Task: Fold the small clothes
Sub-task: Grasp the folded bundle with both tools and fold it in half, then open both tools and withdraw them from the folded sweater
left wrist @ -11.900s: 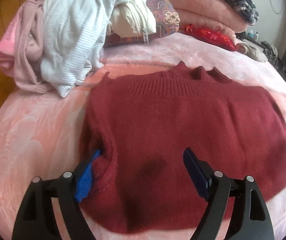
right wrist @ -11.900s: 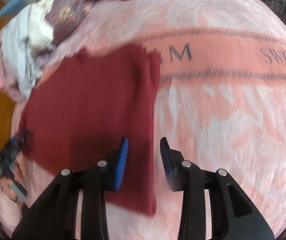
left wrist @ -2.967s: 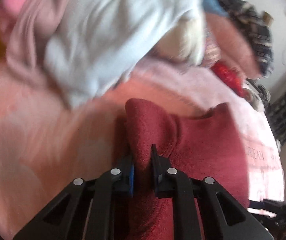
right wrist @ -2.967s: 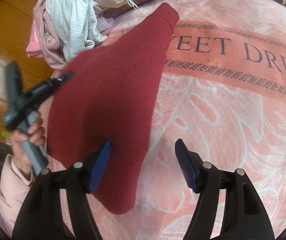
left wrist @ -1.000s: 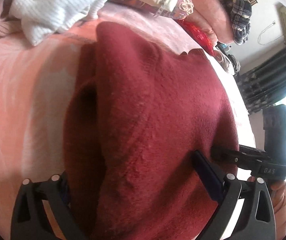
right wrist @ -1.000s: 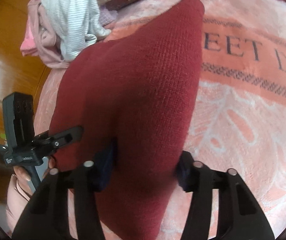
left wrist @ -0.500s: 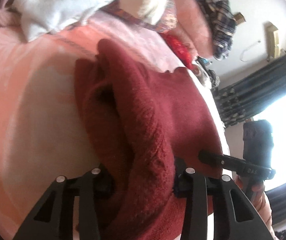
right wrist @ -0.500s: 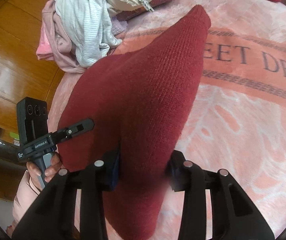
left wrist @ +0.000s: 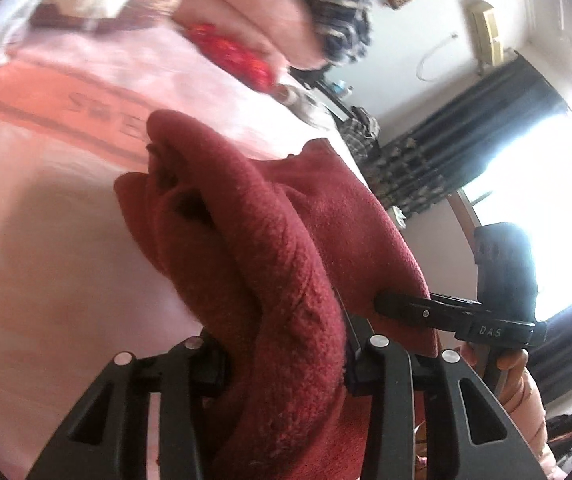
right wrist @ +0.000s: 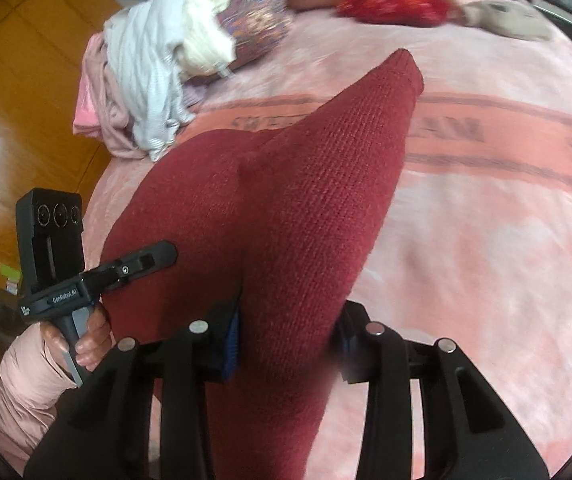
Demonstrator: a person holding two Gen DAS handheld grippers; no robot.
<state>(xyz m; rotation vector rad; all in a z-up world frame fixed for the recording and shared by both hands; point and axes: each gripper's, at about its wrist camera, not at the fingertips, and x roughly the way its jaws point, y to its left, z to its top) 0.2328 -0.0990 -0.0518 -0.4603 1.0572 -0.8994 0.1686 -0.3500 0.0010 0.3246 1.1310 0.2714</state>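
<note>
left gripper (left wrist: 286, 364): jaws just clamped on bunched red sweater (left wrist: 270, 264) | right gripper (right wrist: 290, 340): jaws just clenched on sweater's other edge | sweater: lifted between both, far end trailing on pink bed (right wrist: 486, 240)

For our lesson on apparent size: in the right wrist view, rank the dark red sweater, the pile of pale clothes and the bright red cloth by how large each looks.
1. dark red sweater, though it is nearest the camera, which enlarges it
2. pile of pale clothes
3. bright red cloth, farthest away, so its true size is unsure
</note>
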